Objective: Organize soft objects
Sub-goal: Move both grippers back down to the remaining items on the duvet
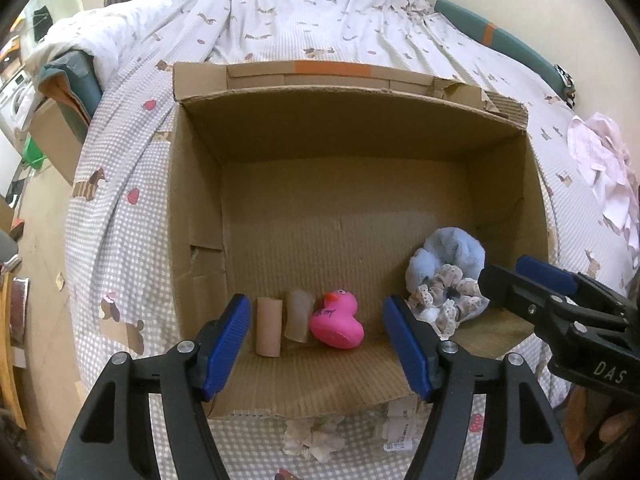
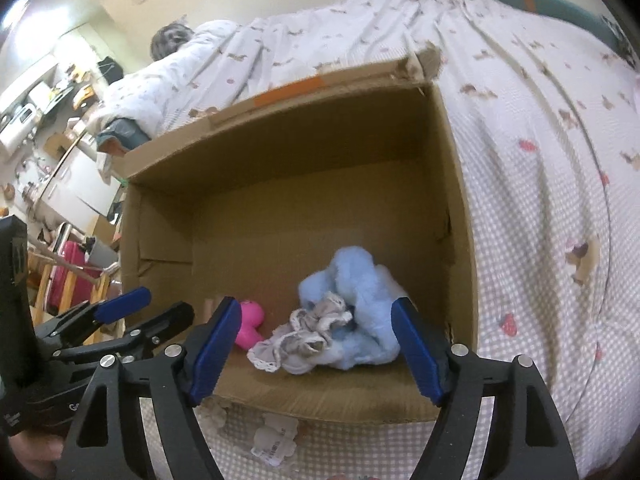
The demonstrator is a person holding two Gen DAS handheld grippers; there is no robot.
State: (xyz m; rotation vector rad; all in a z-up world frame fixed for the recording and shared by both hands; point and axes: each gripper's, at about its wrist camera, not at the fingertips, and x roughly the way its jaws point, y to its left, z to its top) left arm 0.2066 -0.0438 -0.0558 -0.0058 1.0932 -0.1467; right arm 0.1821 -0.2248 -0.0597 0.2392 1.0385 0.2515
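Blue-padded fingers (image 1: 236, 332) of the left gripper (image 1: 316, 344) fill the bottom of the left wrist view, spread wide and holding nothing; the right gripper (image 2: 316, 344) is likewise spread and empty in its own view. Both hang just short of the near edge of the cardboard box (image 1: 200, 208), which lies open on the bed (image 1: 120, 208). Inside, low centre of the left view, a cardboard roll (image 1: 269, 328), a pale roll (image 1: 298, 315) and a pink rubber duck (image 1: 338, 322) stand in a row, close together. At lower right of the box floor, a blue fluffy item (image 2: 360, 292) lies bunched with a lace-trimmed scrunchie (image 2: 308, 328), touching. A crumpled piece (image 1: 312, 438) lies on the bed just outside the box, bottom centre. Judgement: placement into the box appears largely complete, with both grippers between picks. Next move probably calls for closing on the crumpled piece outside, or tidying the blue bundle; soft fabric needs a deep, central pinch.
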